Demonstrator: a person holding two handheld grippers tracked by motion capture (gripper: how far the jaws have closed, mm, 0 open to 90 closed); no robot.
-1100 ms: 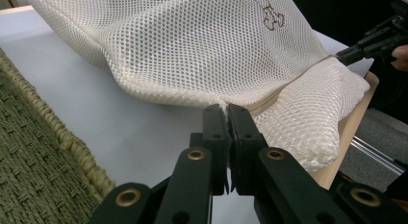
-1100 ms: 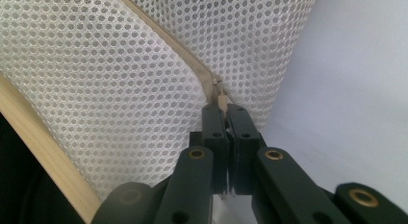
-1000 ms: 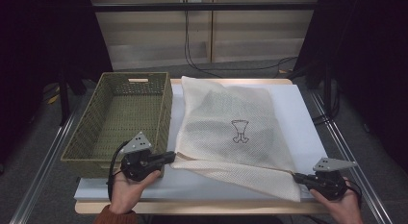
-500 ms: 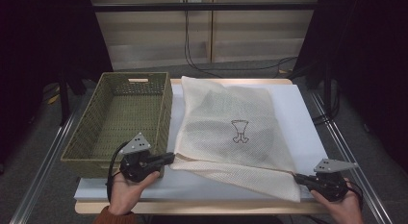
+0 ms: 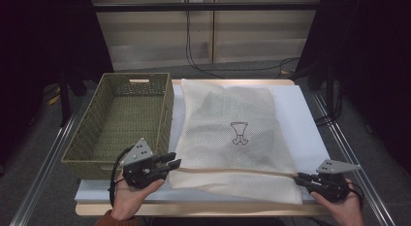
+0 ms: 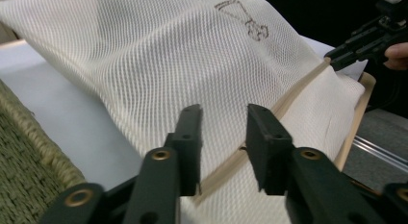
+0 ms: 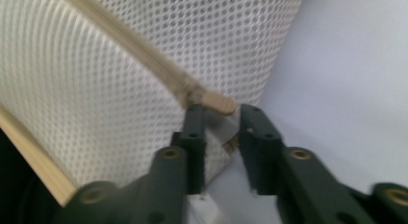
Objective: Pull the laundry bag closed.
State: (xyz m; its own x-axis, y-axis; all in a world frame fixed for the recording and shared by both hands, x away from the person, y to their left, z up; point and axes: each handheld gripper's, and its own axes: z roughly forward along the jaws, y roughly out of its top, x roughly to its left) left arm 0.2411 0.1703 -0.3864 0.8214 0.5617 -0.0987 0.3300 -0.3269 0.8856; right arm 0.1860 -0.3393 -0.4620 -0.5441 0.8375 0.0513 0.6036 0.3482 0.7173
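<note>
A cream mesh laundry bag (image 5: 232,124) with a small dark printed emblem (image 5: 238,134) lies flat on the white table (image 5: 300,114). A tan zipper band (image 5: 237,170) runs across its near end. My left gripper (image 5: 174,163) is at the band's left end. Its jaws have just been opening and stand apart, with the band (image 6: 226,166) lying in the gap and the pads (image 6: 190,132) off it. My right gripper (image 5: 296,177) is at the band's right end. Its jaws have also just been opening, with the zipper end tab (image 7: 219,103) loose between the tips.
A green woven basket (image 5: 167,109) stands empty to the left of the bag, close beside my left gripper. In the left gripper view the right gripper (image 6: 353,46) shows at the far end of the band. Metal rails (image 5: 349,148) run along both table sides.
Both grippers' jaws have parted and let go of the zipper band. The hands have stayed about where they were, and the bag has not shifted.
</note>
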